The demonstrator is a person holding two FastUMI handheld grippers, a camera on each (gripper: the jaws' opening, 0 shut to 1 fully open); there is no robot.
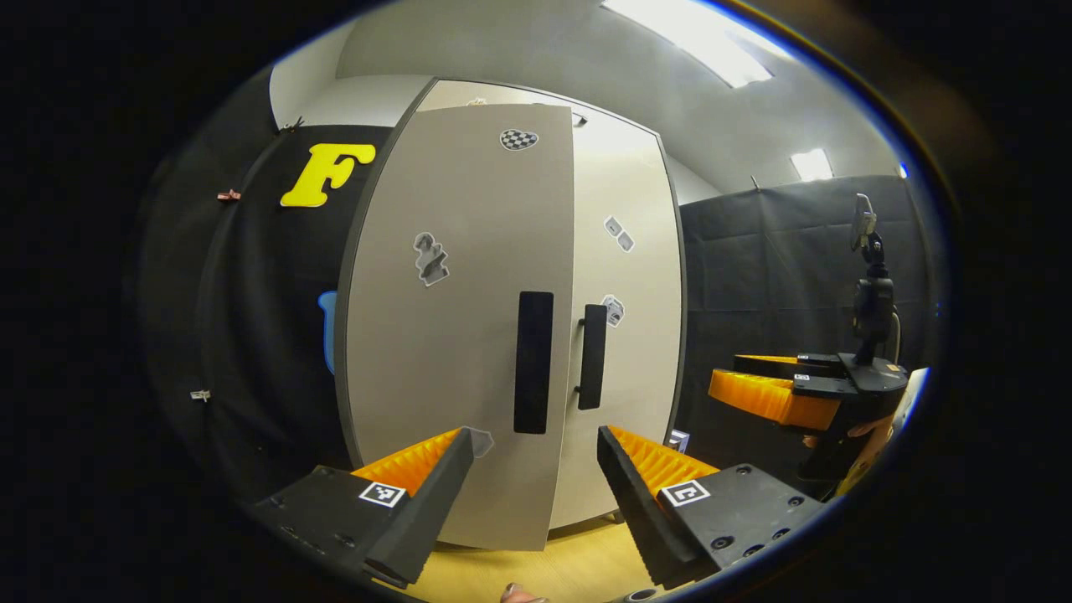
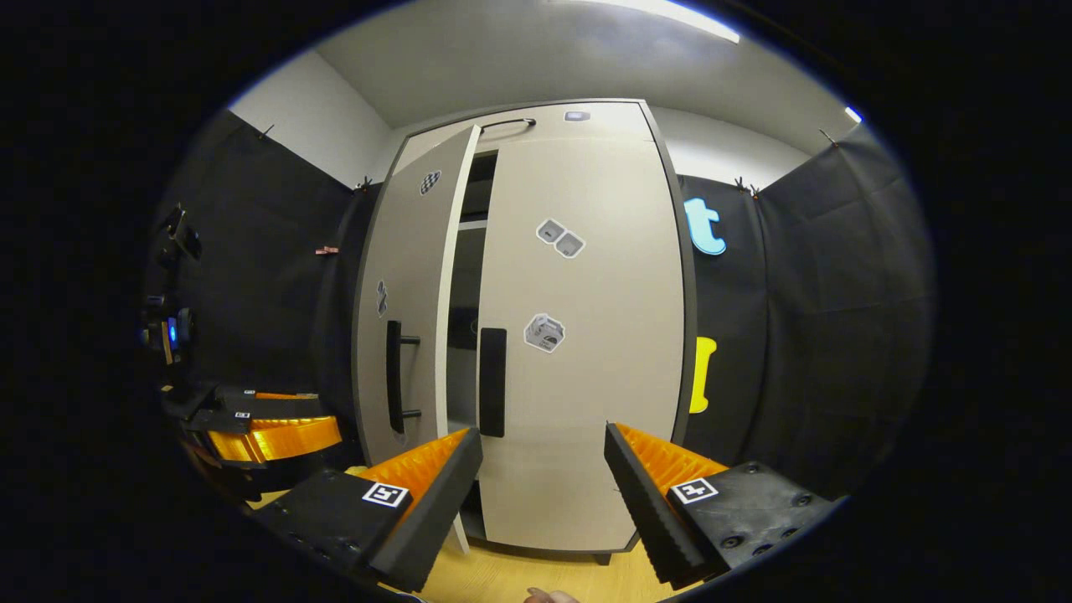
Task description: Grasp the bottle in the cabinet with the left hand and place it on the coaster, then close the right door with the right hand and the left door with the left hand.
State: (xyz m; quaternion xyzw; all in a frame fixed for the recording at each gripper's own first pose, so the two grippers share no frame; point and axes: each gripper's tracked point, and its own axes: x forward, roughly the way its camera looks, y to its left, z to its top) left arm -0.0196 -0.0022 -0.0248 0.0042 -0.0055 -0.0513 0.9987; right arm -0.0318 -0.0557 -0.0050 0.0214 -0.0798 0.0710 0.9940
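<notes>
Your cabinet (image 2: 578,402) is a tall, flat-fronted unit with pale grey-beige matte panels edged by a dark frame, standing on a light wood-grain floor (image 2: 502,578).

In the right gripper view, the right door (image 2: 586,335) lies flush with the frame, while the left door (image 2: 406,310) stands ajar, leaving a narrow dark gap in which shelf edges show. The bottle and the coaster cannot be made out in either view.

Each door carries a slim, dark, vertical bar handle: the left door handle (image 2: 392,377) stands off its panel on two short posts, and the right door handle (image 2: 492,382) reads as a flat rectangle. Small grey printed stickers (image 2: 544,332) are stuck on both panels.

In the left gripper view, the left door (image 1: 461,318) faces you broadside, overlapping the right door (image 1: 624,318) behind it.

Your left claw (image 1: 536,469) is spread wide with nothing between its fingers; the inner faces are ribbed, wedge-shaped pads on dark blocks with square marker tags. It is aimed at the lower part of the left door, with no visible contact.

Your right claw (image 2: 543,465) is likewise spread and holds nothing, pointed at the lower right door. You can also see the right claw at the right edge of the left gripper view (image 1: 775,389), well apart from the cabinet.
</notes>
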